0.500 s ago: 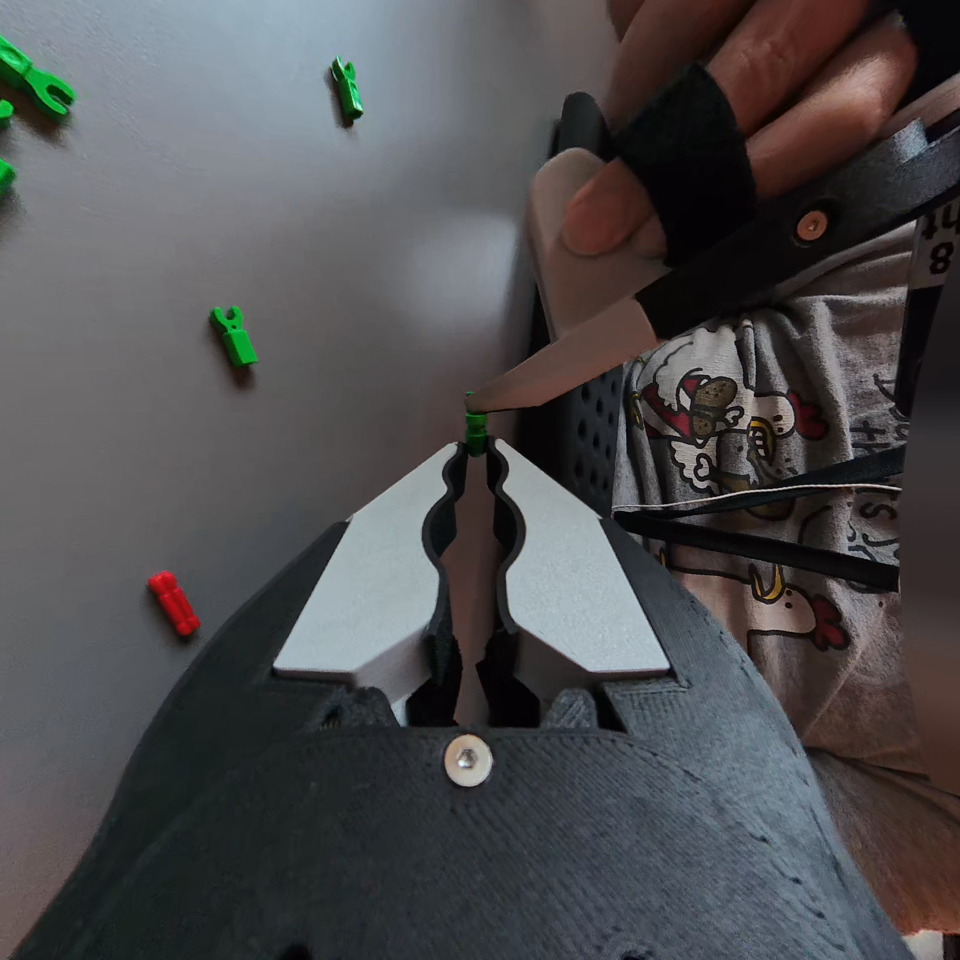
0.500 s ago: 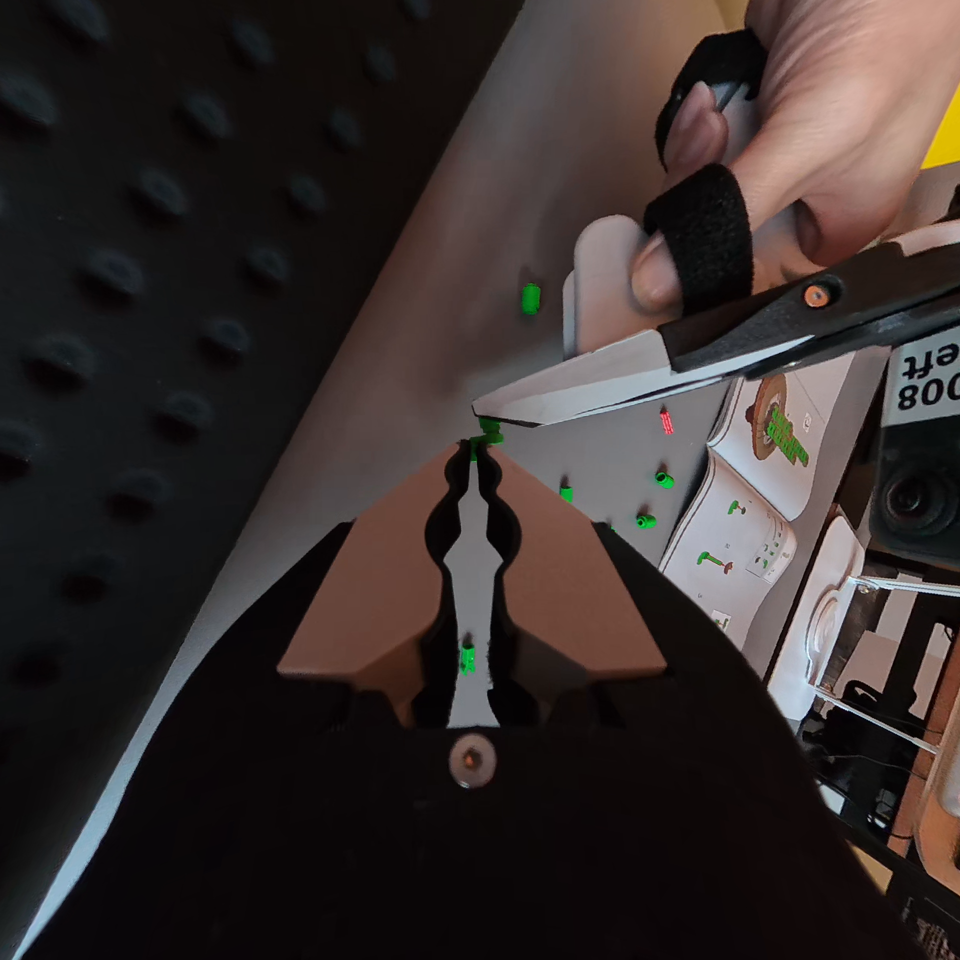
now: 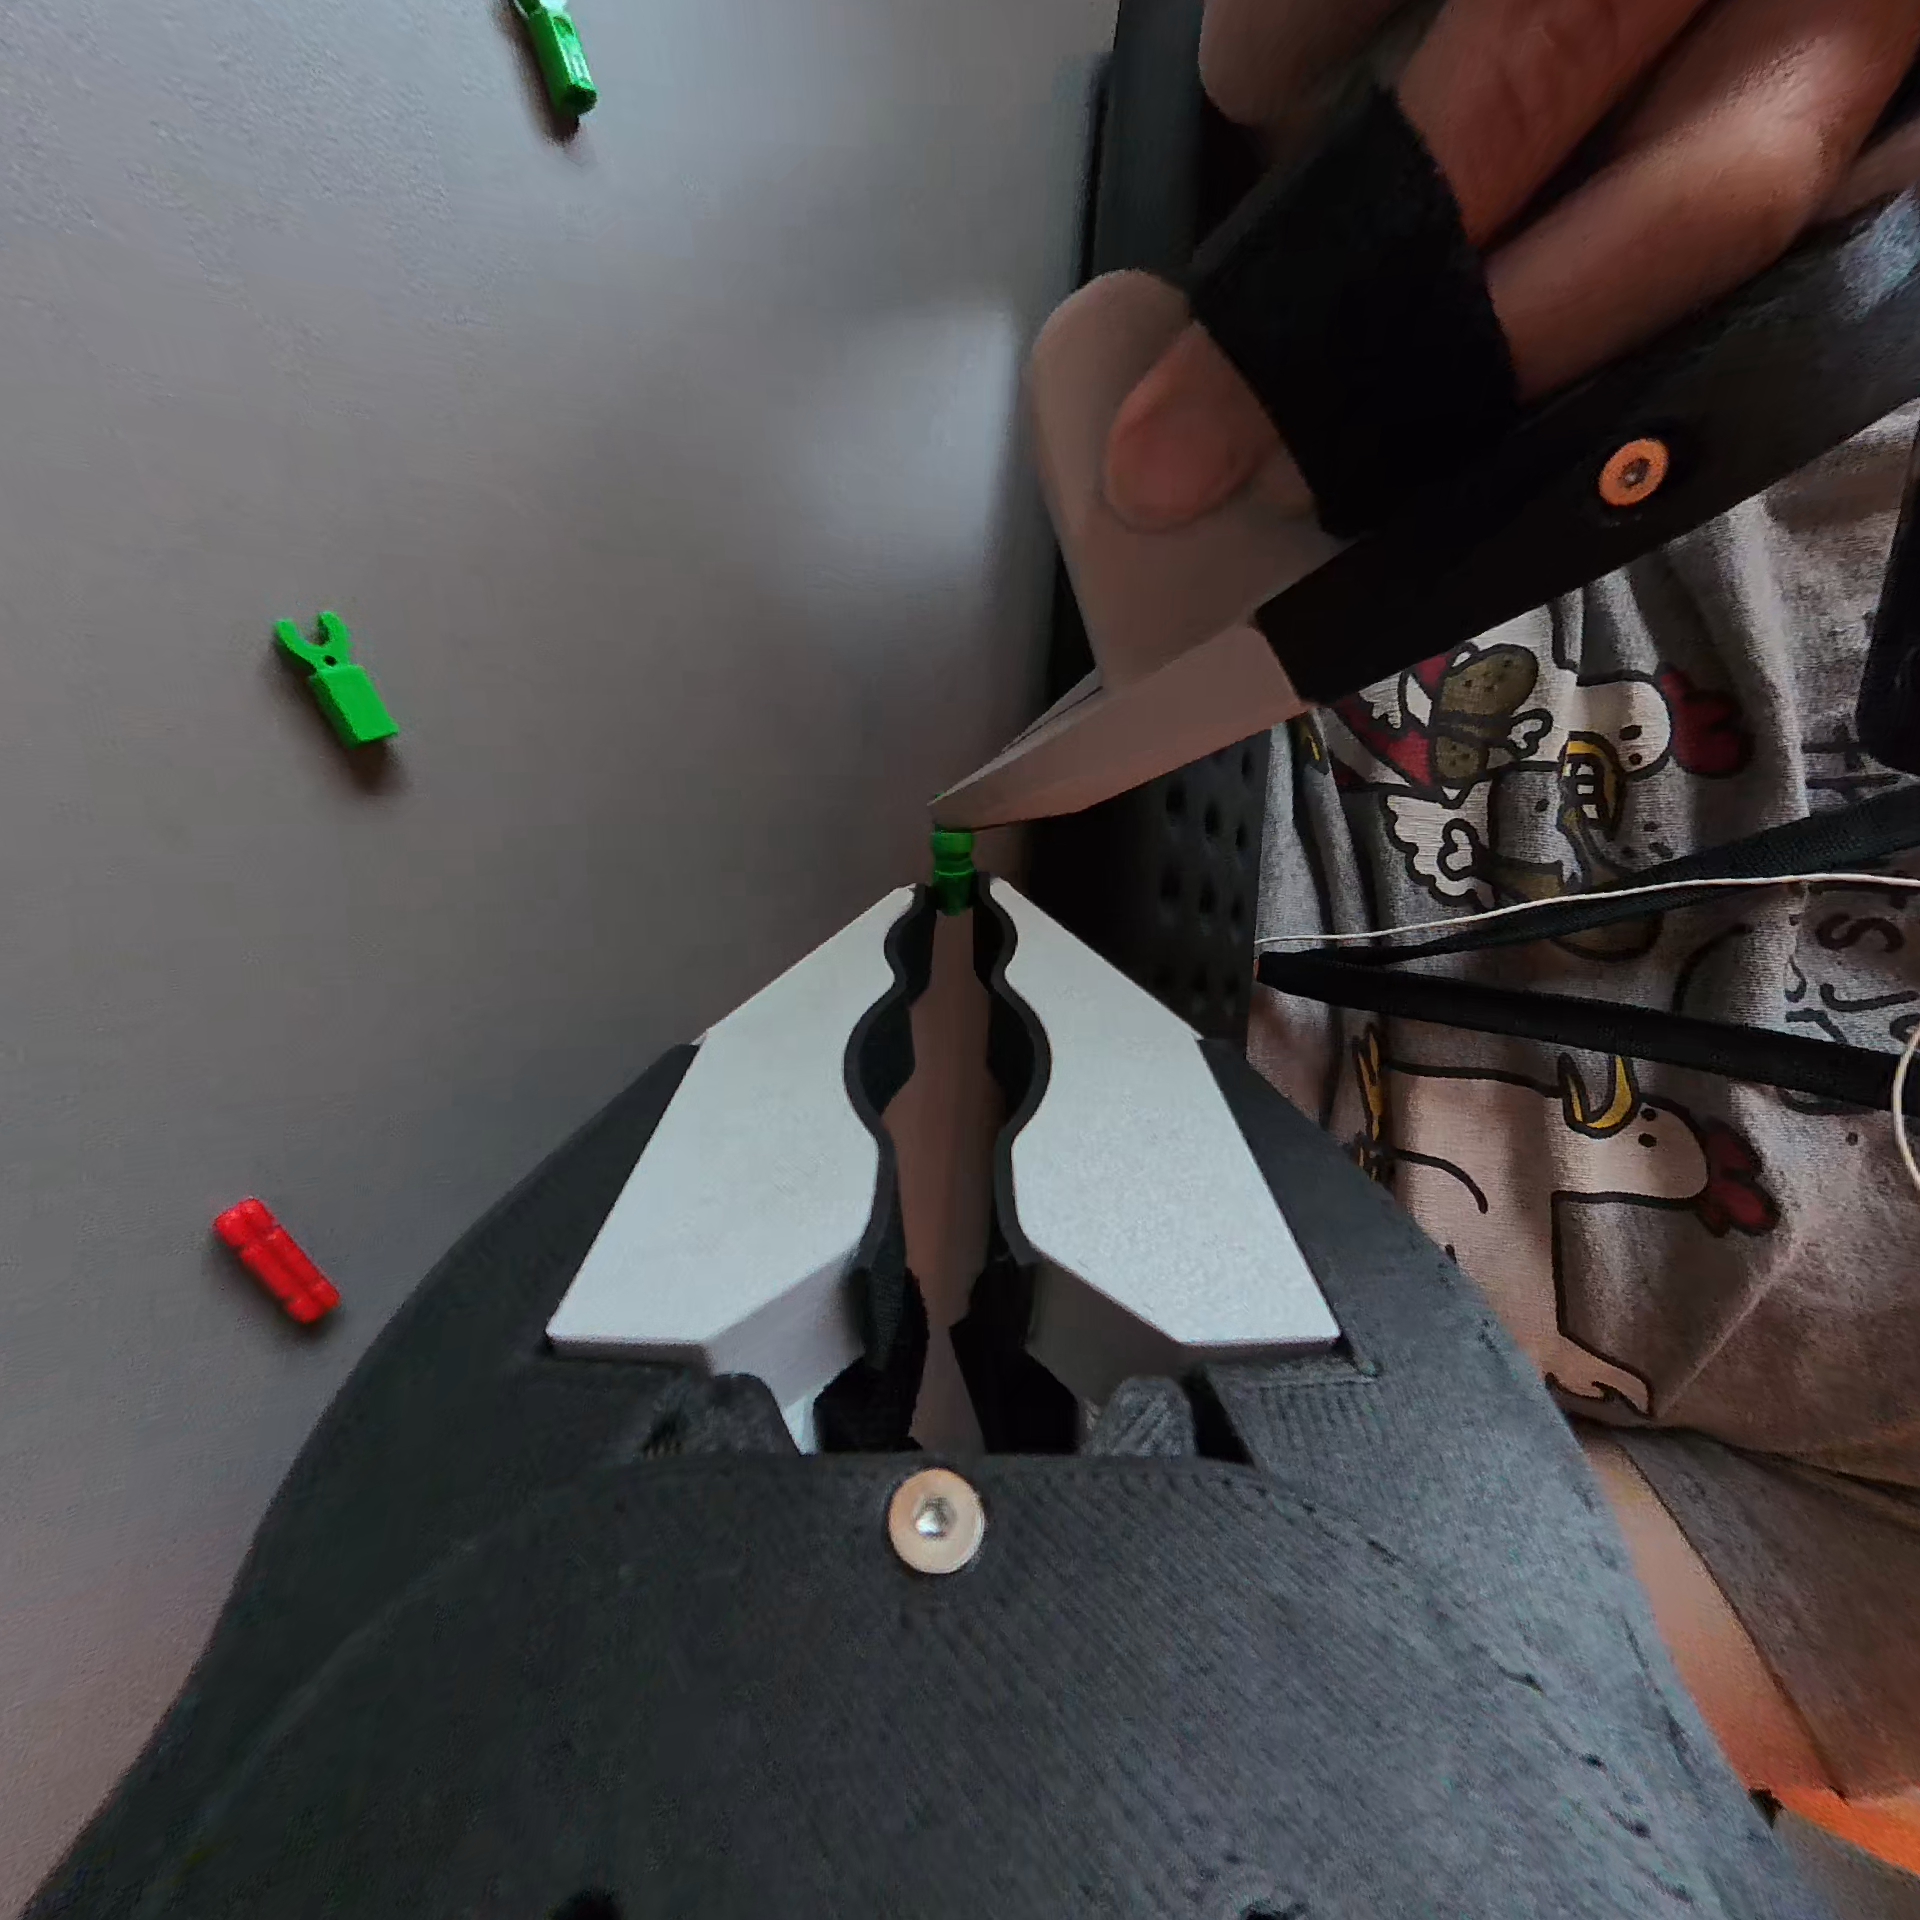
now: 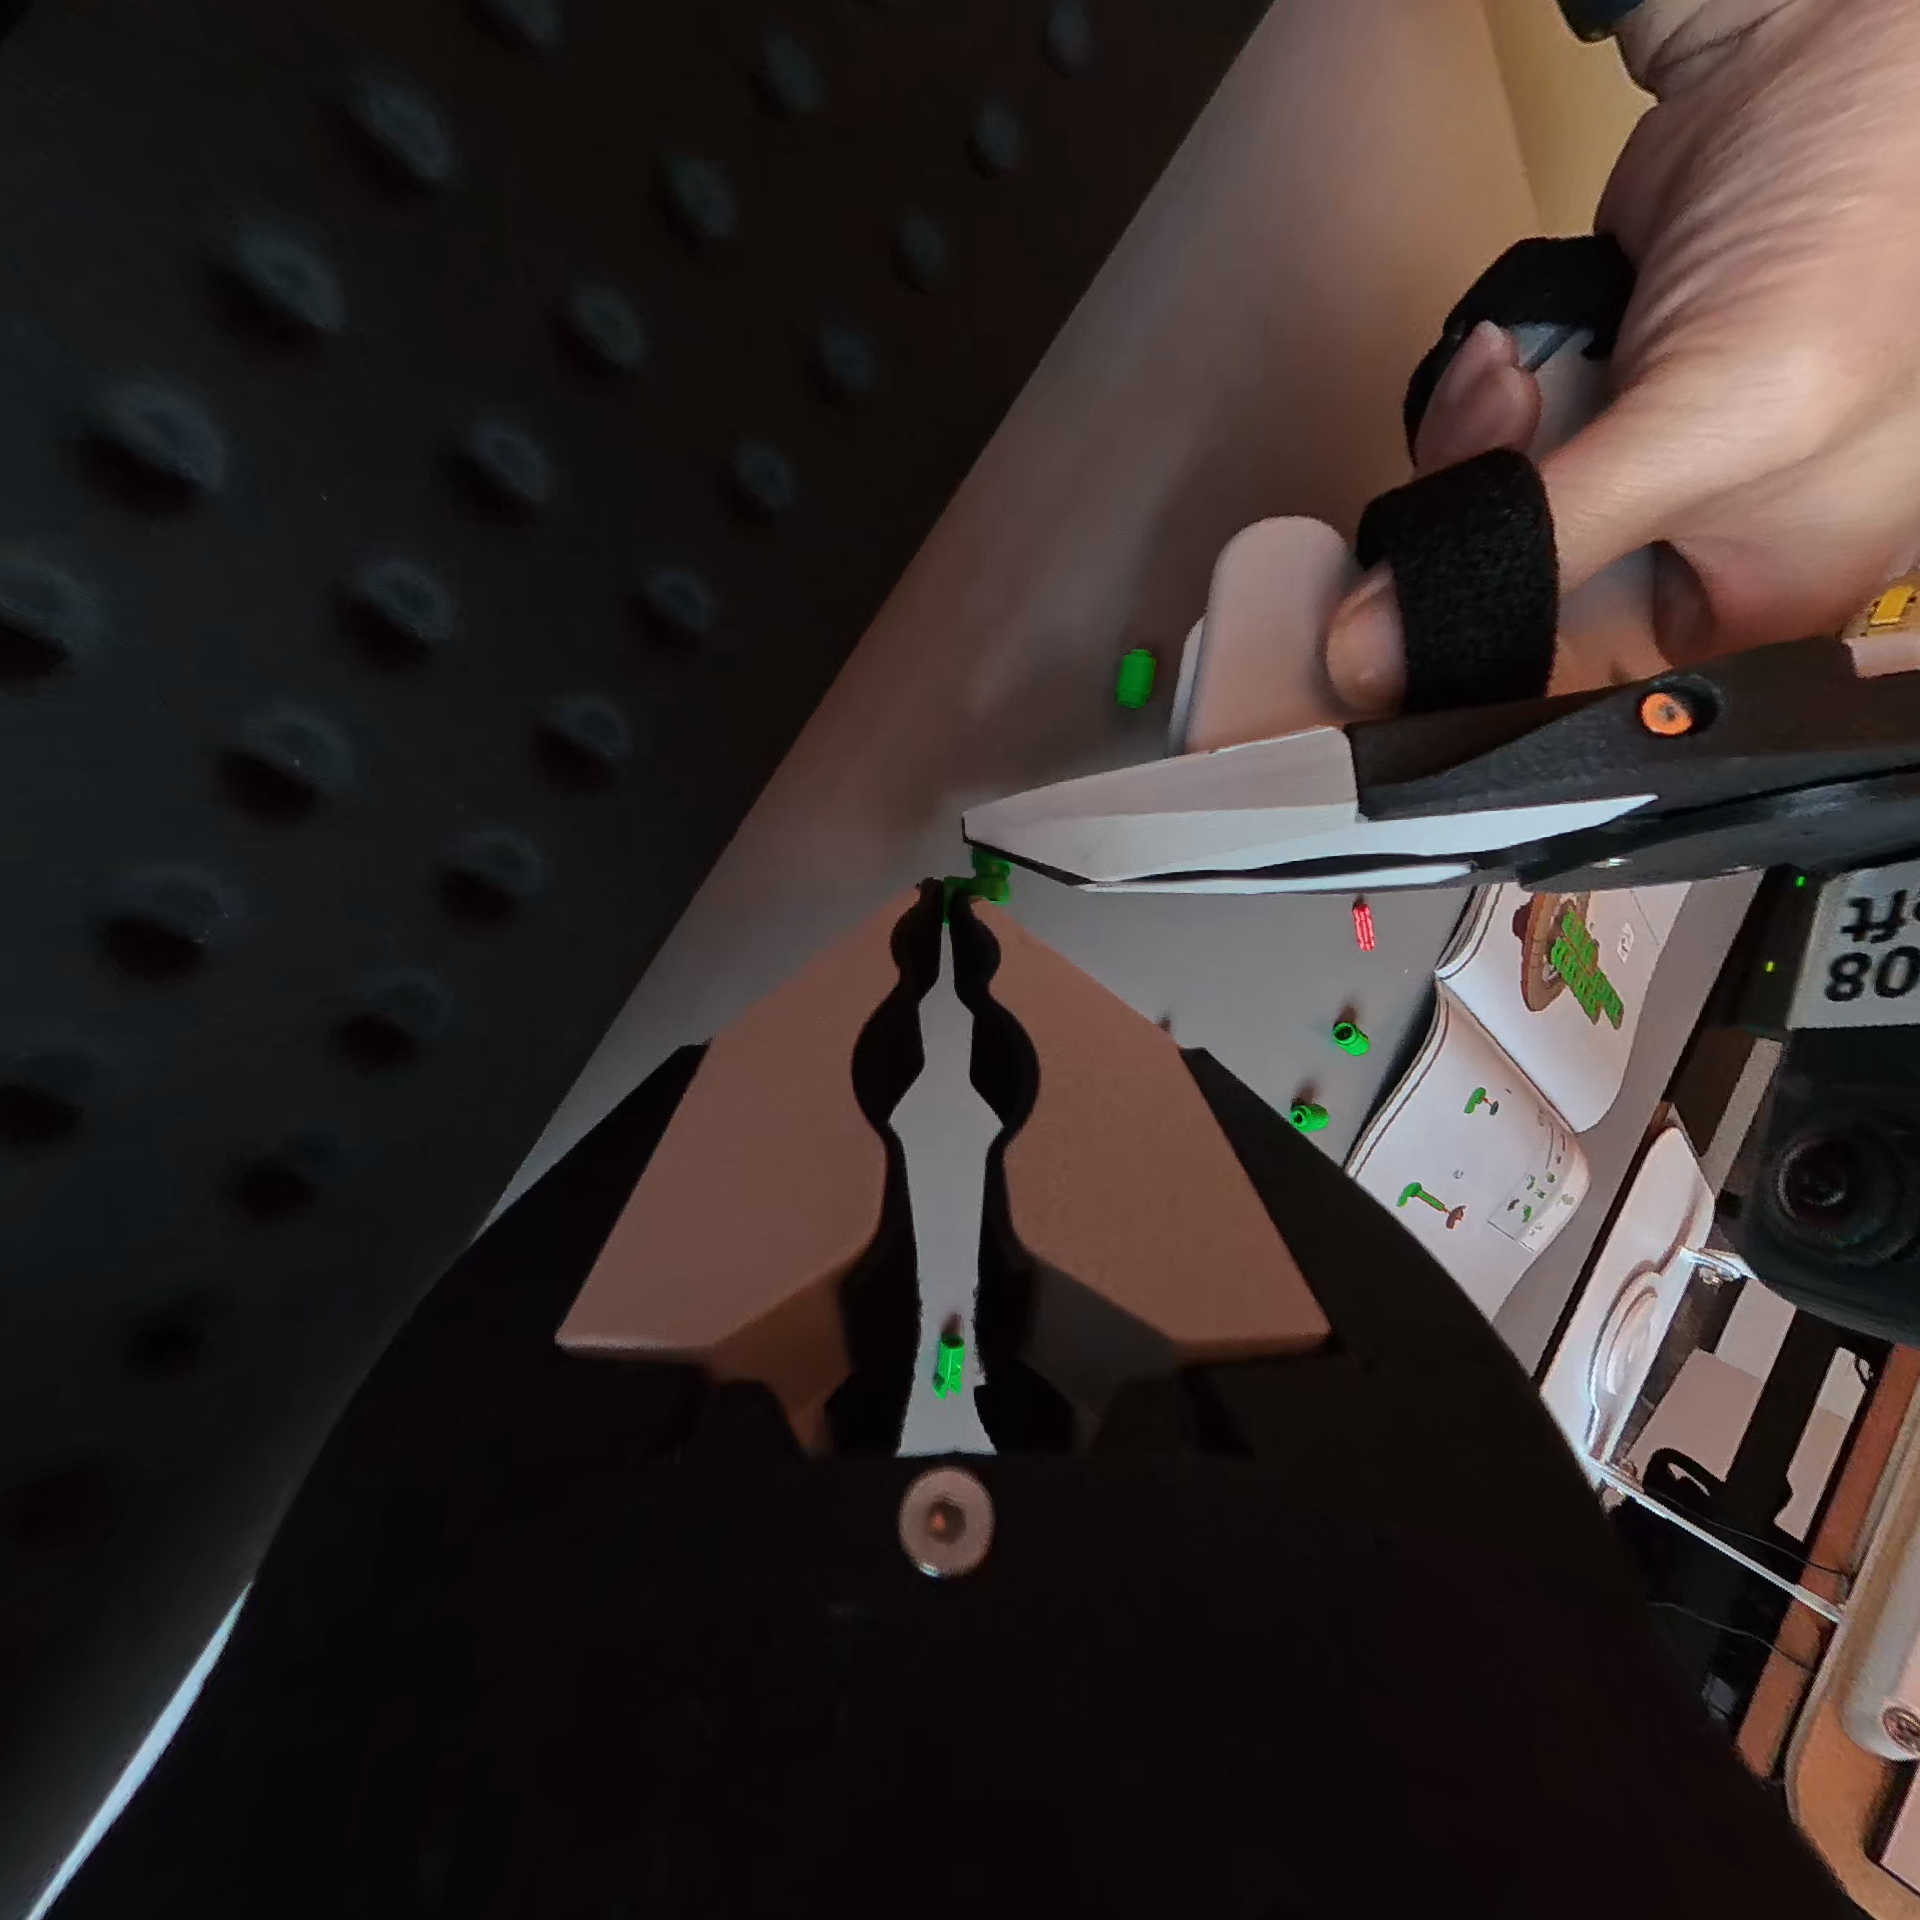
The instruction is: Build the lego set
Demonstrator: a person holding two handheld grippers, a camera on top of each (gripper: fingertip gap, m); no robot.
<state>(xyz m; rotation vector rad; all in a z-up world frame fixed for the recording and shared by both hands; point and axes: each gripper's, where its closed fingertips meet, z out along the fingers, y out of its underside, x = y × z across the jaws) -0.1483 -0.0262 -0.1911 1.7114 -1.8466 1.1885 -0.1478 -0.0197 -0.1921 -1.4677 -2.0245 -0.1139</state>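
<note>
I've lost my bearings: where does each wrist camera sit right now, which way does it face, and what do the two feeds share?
Left wrist view: sits behind the left gripper, facing the grey table and the person's printed shirt; the right gripper and its hand enter top right.
Right wrist view: sits behind the right gripper, facing the table edge, a perforated black surface and an instruction booklet; the left gripper and its hand enter from the right.
Shared: both grippers' tips meeting at a small green piece, and a loose red piece.

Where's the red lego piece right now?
In the left wrist view the red piece lies on the grey table, left of the left gripper and below a loose green clip.
</note>
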